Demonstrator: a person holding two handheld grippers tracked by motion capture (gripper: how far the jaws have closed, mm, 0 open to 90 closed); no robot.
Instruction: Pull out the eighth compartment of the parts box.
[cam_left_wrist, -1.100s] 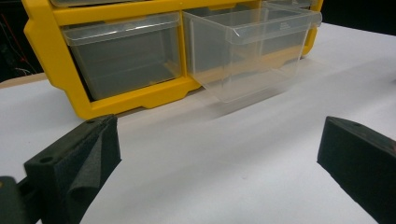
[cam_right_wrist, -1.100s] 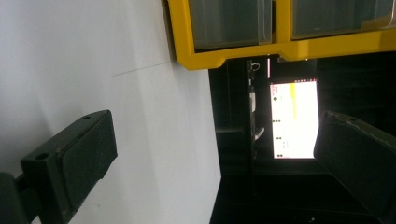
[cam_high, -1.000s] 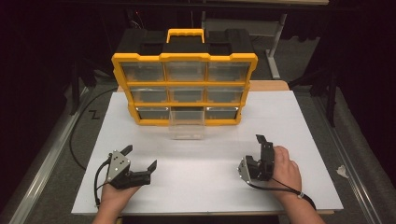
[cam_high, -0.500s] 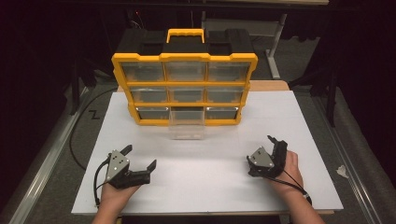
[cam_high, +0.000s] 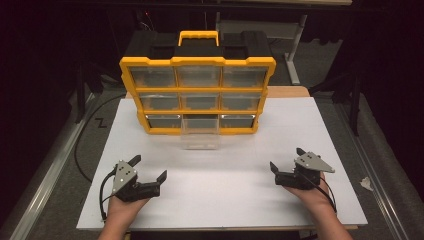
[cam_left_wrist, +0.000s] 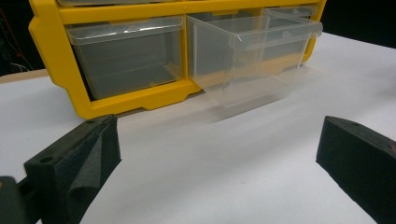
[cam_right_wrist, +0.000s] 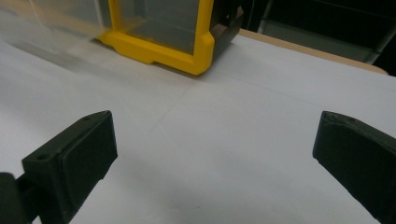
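Bright white tabletop (cam_high: 225, 190), dark surroundings, blurred right-view corner.

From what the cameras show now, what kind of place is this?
Probably a lab or workshop test bench: a white table amid dark surroundings, a yellow organizer with clear drawers, its bottom middle drawer pulled out, and handheld tongs, left and right.

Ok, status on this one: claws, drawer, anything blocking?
Left claw open, empty. Right claw open, empty. Bottom-middle clear drawer pulled out of yellow organizer. Nothing blocking.
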